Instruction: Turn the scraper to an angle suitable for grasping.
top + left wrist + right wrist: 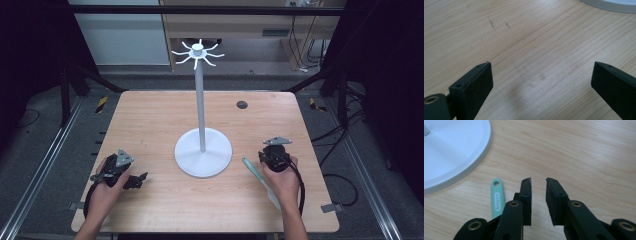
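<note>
A white stand rises from a round base (203,152) at the table's middle, its pole (200,100) topped by a ring of hooks (198,52). A mint-green utensil (255,174) with a hole in its handle lies flat right of the base. My right gripper (272,149) rests on the table just right of the utensil. In the right gripper view its jaws (539,181) stand a narrow gap apart with nothing between them, the utensil's handle (497,197) to their left. My left gripper (137,180) lies left of the base, its jaws (541,72) wide apart over bare wood.
The wooden table (150,120) has a small dark grommet (242,104) at the back right. The stand's base edge (609,5) shows at the top of the left gripper view, and fills the upper left (449,150) of the right gripper view. Metal rails run along both table sides.
</note>
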Demonstrator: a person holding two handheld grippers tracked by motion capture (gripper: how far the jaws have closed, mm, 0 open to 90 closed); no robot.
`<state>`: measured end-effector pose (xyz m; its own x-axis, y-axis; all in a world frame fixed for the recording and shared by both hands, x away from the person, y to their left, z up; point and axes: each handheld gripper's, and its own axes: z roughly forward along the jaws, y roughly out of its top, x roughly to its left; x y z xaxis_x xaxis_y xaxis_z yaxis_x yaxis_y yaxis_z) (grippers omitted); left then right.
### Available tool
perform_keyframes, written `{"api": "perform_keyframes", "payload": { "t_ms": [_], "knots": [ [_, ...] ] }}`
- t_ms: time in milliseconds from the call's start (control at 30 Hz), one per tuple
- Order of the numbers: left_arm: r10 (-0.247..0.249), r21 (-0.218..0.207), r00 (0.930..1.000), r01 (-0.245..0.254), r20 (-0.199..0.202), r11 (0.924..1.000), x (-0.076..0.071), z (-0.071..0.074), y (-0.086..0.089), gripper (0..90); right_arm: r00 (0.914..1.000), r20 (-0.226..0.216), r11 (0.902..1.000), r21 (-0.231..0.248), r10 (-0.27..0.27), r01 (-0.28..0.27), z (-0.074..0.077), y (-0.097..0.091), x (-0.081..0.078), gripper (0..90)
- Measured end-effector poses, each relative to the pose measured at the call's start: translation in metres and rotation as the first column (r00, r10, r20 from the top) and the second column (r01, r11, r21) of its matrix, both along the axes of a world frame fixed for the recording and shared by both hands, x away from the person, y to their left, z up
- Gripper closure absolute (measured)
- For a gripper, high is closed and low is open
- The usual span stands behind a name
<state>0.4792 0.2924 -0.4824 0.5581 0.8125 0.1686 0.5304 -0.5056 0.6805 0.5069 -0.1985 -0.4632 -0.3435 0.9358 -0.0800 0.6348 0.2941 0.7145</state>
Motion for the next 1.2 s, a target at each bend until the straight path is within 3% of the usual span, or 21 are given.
{"api": "perform_keyframes", "payload": {
  "t_ms": [233,667,1200],
  "knots": [
    [-0.002,0.003,1.0,0.002,-0.001,1.0,0.0,0.0,0.0,3.9,0.9984,-0.034,0.9988,0.016,0.046,-0.046,-0.004,0.005,-0.003,89.5],
    [-0.004,0.001,1.0,0.004,0.0,1.0,0.0,0.0,-0.001,3.9,0.989,-0.116,0.9958,0.0,0.091,-0.092,-0.015,0.018,0.0,90.0],
    [-0.003,0.001,1.0,0.003,0.001,1.0,0.0,0.0,-0.001,3.9,0.9832,-0.151,0.9947,0.022,0.103,-0.101,-0.022,0.016,0.005,90.0]
  ]
}}
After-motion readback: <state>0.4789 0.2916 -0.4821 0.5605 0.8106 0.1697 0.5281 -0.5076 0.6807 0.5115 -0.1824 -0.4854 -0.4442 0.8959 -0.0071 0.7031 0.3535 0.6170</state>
